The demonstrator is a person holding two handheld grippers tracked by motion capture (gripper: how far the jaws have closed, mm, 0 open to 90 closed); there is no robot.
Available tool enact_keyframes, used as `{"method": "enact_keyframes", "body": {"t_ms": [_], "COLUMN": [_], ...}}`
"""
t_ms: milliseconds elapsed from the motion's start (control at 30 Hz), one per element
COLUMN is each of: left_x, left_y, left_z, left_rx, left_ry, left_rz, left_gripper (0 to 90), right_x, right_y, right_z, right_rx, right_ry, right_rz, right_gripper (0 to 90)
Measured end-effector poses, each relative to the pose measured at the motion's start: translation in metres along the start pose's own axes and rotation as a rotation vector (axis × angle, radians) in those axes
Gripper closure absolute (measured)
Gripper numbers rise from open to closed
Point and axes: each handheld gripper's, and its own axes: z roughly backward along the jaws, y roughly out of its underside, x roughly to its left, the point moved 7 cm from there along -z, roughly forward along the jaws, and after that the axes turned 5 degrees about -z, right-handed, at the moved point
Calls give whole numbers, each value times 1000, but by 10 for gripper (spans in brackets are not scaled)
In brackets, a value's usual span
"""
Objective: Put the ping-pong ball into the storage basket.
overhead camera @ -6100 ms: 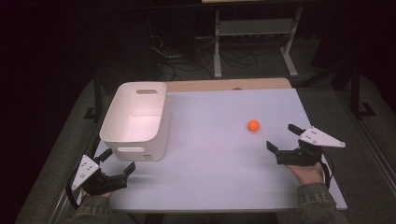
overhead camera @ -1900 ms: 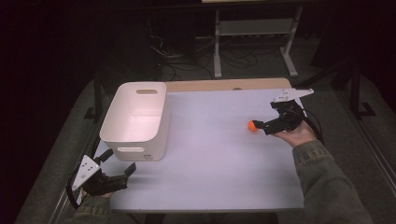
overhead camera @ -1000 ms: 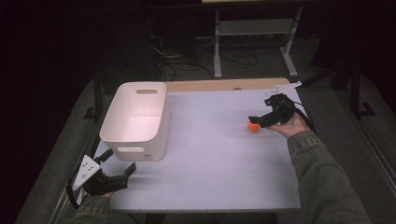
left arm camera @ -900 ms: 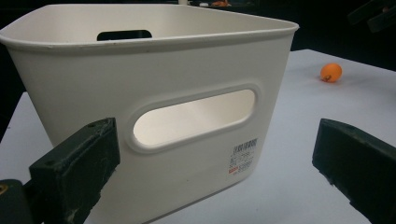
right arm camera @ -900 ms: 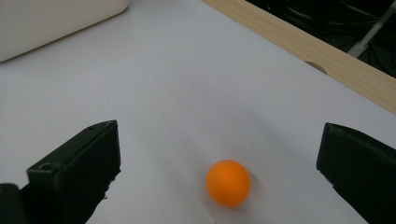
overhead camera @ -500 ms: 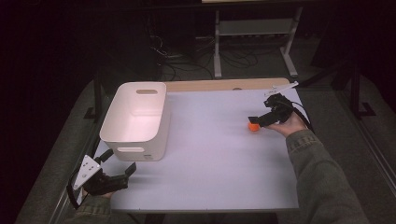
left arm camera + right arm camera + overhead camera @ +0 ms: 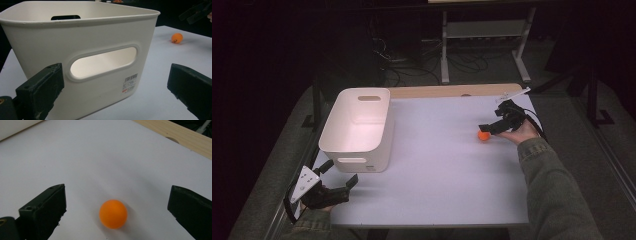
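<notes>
Up close, the right gripper (image 7: 113, 213) has its jaws wide apart, with one orange ball (image 7: 113, 213) lying loose on the white table (image 7: 105, 157) between them. The left gripper (image 7: 112, 95) gapes empty before one white bin (image 7: 82, 60); its small label is too tiny to read.

This looks like a lab or test room set up for recording, not a home. A plain white table (image 7: 437, 180) with a bare wooden strip (image 7: 447, 91) along its far edge stands lit in an otherwise dark room. Beyond it, on the far side, a metal rack (image 7: 484, 37) on a frame stands on the floor, with loose cables (image 7: 412, 60) tangled beside it at the left. Dark metal stands (image 7: 594, 75) rise at the right, and grey carpet (image 7: 592, 145) covers the floor around the table.
</notes>
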Motion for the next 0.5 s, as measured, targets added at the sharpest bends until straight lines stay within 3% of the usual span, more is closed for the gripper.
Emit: {"method": "enact_keyframes", "body": {"t_ms": [500], "left_x": [0], "left_y": [0], "left_z": [0], "left_rx": [0], "left_ry": [1], "left_rz": [-2], "left_gripper": [2], "right_x": [-9], "right_y": [6], "right_z": [-13], "right_rx": [32], "right_ry": [6], "right_rz": [-17], "right_gripper": [17]}}
